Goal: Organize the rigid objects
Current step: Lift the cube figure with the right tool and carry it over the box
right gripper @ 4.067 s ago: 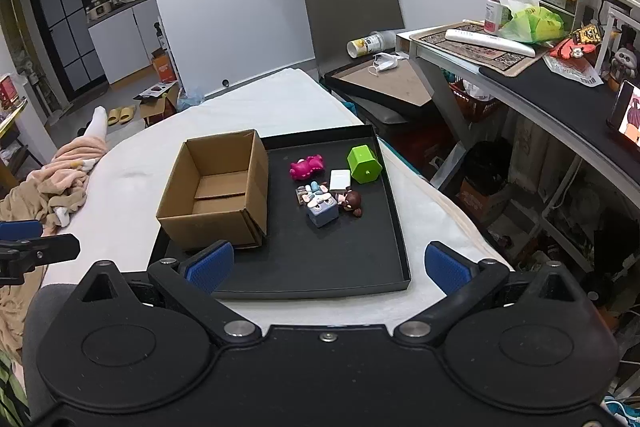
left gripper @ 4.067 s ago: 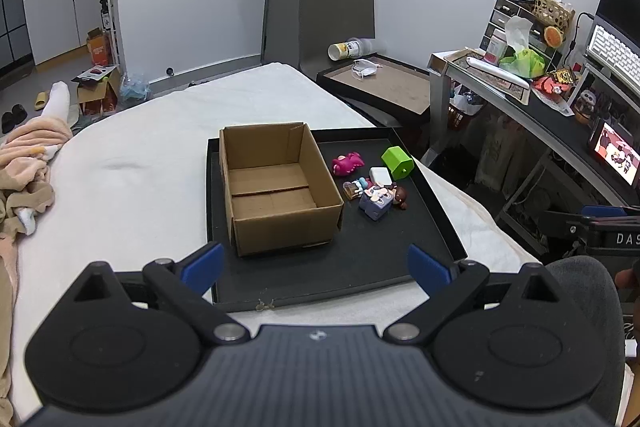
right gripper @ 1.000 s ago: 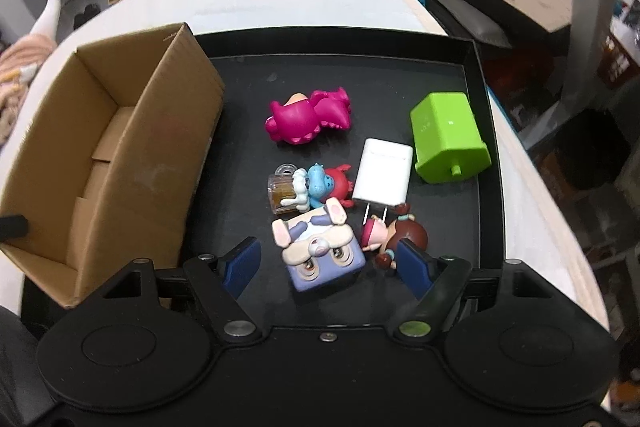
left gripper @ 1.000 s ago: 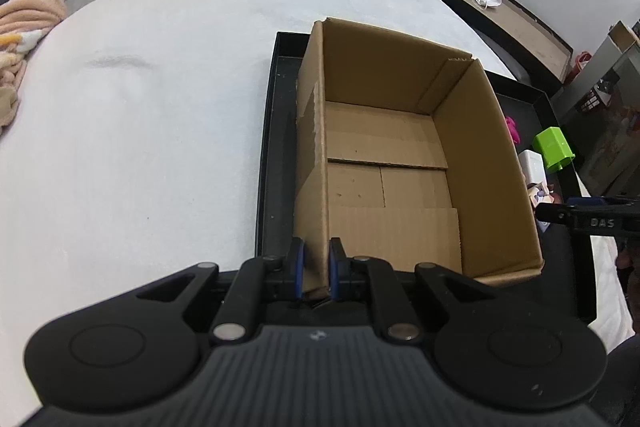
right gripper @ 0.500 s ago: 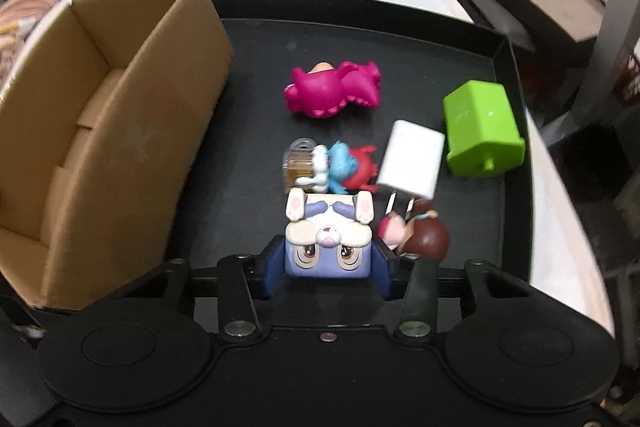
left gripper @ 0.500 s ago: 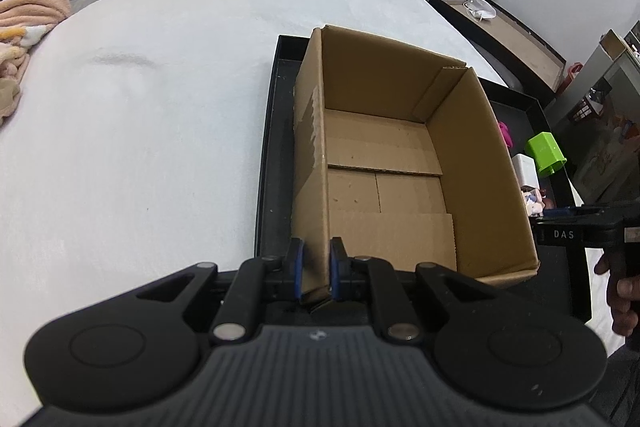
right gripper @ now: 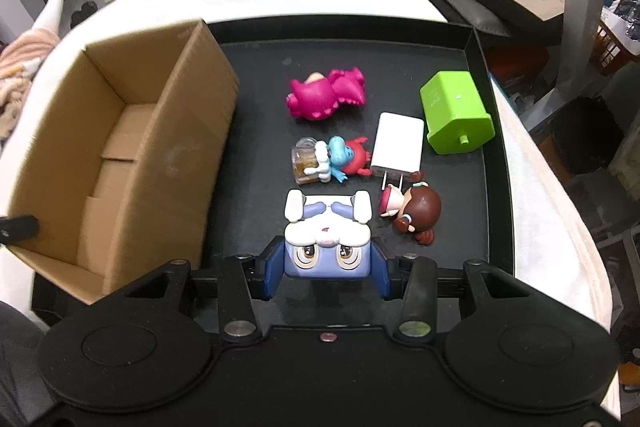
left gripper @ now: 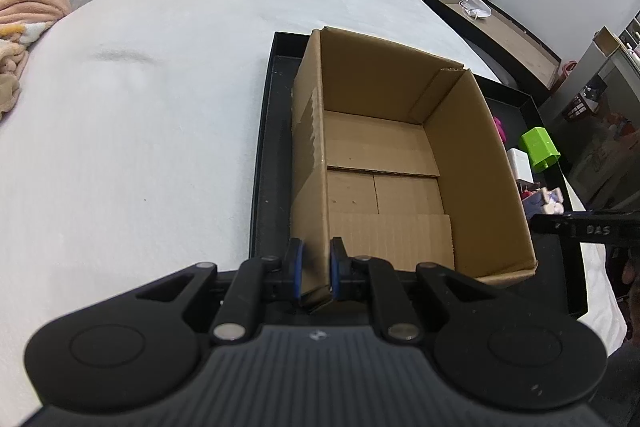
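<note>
White letters "DAS" on the black right tool (left gripper: pixel 588 229), no other legible text

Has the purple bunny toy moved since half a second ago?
Cannot tell. The purple bunny toy sits in the right claw by the brown-haired doll as before; only the camera clearly shifted.

Cardboard box (left gripper: pixel 400 163) interior open, seemingly bare; toy cluster (right gripper: pixel 340 159) crowds tray (right gripper: pixel 478 227).

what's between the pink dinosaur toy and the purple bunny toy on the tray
In the right wrist view, a small blue and red figure hugging a clear jar lies between the pink dinosaur toy and the purple bunny toy, which the right gripper holds.
</note>
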Demonstrator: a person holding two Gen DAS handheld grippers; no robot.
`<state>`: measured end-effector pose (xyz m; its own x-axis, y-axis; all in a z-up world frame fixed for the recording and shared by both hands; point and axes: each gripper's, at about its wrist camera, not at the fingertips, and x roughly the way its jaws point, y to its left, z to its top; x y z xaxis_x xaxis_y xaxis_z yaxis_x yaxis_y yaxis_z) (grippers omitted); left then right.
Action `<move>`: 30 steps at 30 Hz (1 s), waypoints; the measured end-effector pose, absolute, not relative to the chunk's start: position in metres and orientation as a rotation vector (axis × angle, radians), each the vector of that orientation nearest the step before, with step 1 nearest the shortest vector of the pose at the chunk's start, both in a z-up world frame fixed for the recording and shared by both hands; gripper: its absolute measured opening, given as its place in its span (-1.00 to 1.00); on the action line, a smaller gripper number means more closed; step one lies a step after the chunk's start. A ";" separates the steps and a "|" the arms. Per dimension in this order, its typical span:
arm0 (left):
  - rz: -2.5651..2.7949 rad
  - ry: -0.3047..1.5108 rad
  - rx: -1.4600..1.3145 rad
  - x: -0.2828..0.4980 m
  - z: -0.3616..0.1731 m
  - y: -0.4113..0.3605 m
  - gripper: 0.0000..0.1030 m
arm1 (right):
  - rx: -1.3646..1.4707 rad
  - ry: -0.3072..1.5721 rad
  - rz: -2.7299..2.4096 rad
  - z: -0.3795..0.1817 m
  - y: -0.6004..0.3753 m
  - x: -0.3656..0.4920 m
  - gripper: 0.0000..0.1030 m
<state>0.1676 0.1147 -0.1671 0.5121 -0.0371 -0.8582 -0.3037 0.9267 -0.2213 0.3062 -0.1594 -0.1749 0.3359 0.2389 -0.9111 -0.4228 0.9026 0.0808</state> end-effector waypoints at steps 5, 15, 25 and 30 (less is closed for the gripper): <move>0.153 1.020 -0.374 0.164 -0.168 0.115 -0.75 | -0.197 1.129 0.415 -0.156 -0.156 0.302 -0.16; 0.142 1.014 -0.371 0.159 -0.169 0.109 -0.75 | -0.207 1.083 0.373 -0.127 -0.156 0.296 -0.16; 0.135 1.015 -0.398 0.158 -0.169 0.108 -0.73 | -0.233 0.990 0.389 -0.092 -0.149 0.289 -0.16; 0.129 1.014 -0.412 0.158 -0.169 0.108 -0.72 | -0.225 0.948 0.417 -0.080 -0.135 0.287 -0.16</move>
